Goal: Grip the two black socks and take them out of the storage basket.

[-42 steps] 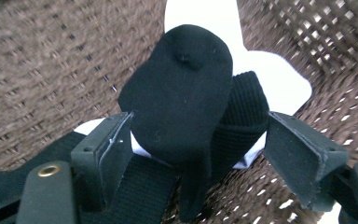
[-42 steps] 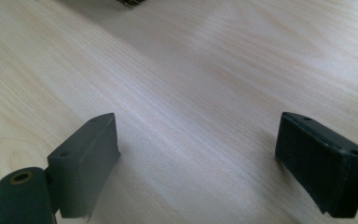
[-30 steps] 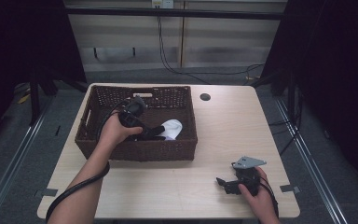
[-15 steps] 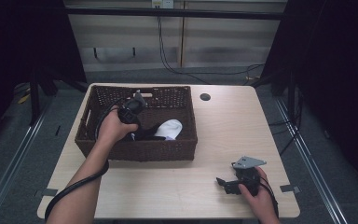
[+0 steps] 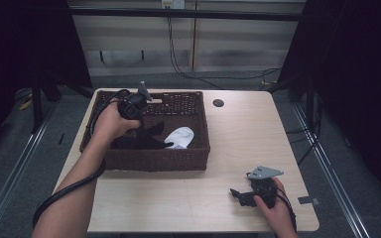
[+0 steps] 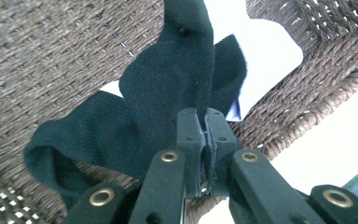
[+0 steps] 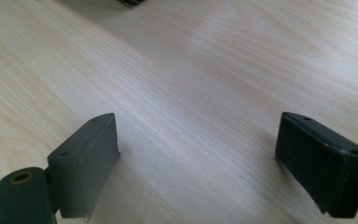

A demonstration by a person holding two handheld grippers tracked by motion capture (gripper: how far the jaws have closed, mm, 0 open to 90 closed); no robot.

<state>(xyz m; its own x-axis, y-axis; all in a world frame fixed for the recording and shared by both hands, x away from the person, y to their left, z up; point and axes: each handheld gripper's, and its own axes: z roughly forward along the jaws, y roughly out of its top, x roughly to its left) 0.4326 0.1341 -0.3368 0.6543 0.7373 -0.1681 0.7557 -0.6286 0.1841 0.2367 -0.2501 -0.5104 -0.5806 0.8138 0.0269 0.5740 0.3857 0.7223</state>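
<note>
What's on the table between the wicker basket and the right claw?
Nothing: in the high view, bare tabletop separates the wicker basket from the right claw.

Light wood table (image 5: 238,139), small dark hole (image 5: 218,103), wall cables (image 5: 178,54)

We find the table (image 5: 228,148) bare right of the wicker basket (image 5: 154,161); its walls hem the socks (image 5: 178,136).

Black sock (image 6: 168,88), white sock (image 5: 181,136), brown woven basket (image 5: 156,159), pale wood-grain table (image 5: 238,134)
</note>
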